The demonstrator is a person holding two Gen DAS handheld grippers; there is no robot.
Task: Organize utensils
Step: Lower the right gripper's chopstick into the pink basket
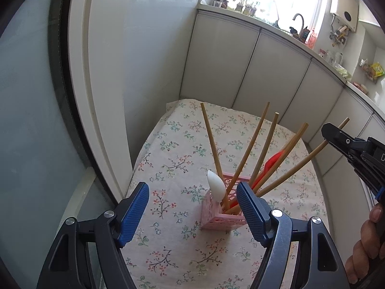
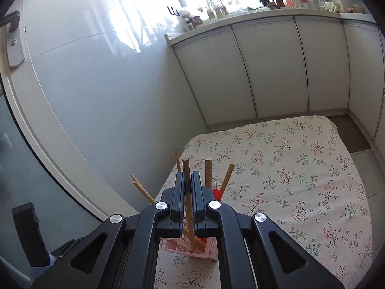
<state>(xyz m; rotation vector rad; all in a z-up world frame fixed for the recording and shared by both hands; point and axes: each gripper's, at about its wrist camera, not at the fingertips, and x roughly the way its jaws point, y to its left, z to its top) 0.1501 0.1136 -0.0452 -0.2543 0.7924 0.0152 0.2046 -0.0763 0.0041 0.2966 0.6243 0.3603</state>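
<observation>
My right claw point(image 2: 187, 187) clamps a wooden chopstick point(image 2: 189, 207), lowering it into the pink lattice basket point(image 1: 216, 219) | my left claw point(image 1: 192, 207) spread wide, empty, ready to steady it

A floral tablecloth point(image 2: 300, 163) covers a low table in a kitchen corner. Behind it stands a row of white cabinet doors point(image 2: 269, 69) under a countertop point(image 2: 240, 15) crowded with small plants and bottles. A curved faucet point(image 1: 298, 18) rises by the bright window.

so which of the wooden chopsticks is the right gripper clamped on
The rightmost, most tilted chopstick. The right gripper pinches it near its top end, while its lower end sits in the pink basket; the other chopsticks stand untouched.
</observation>
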